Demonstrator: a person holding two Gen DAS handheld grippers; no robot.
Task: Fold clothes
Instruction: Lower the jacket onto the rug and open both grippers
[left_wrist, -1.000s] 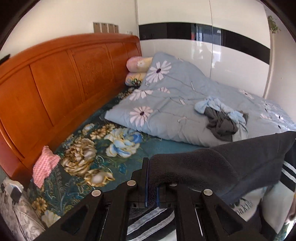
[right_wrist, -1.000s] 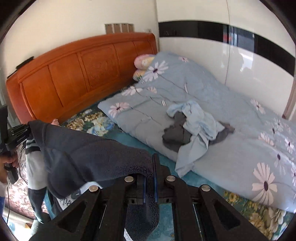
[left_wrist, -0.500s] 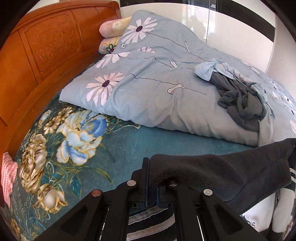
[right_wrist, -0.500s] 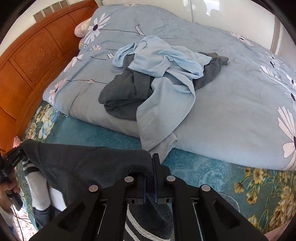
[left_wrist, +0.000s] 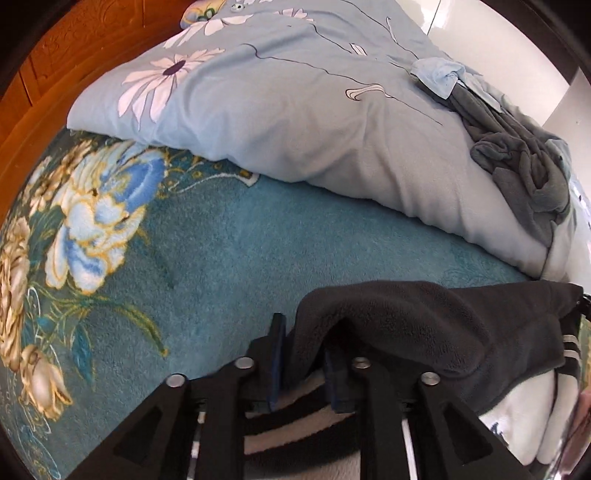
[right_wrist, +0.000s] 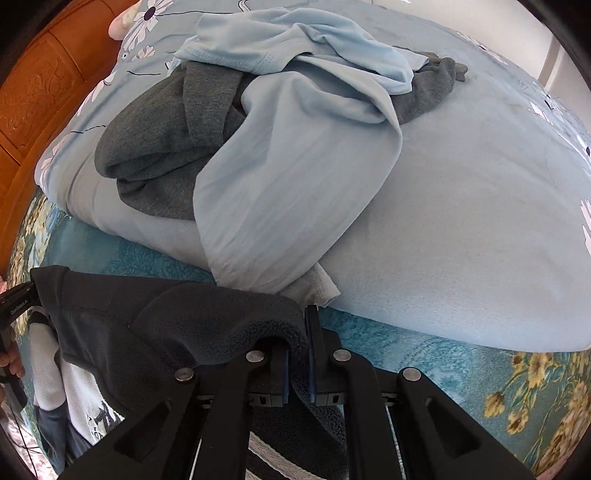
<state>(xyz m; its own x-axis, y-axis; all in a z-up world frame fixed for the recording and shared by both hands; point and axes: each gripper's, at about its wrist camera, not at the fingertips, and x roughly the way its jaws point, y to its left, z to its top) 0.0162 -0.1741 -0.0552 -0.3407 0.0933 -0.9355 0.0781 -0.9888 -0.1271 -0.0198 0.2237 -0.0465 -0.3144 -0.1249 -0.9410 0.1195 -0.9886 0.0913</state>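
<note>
The left gripper (left_wrist: 303, 354) is letting its jaws spread, with the edge of a dark fleece top (left_wrist: 443, 332) lying loosely between them, no longer squeezed. The right gripper (right_wrist: 297, 363) is nearly pressed together, pinching the other edge of the same fleece top (right_wrist: 155, 325), which hangs stretched between the two, low over the teal flowered blanket (left_wrist: 203, 258). Striped trim shows beneath it. Behind lies a pale blue duvet (right_wrist: 461, 221) with daisies, and on it a heap of clothes: a light blue shirt (right_wrist: 280, 177) over a grey garment (right_wrist: 155, 140). The wooden headboard (right_wrist: 33, 92) stands at the left.
</note>
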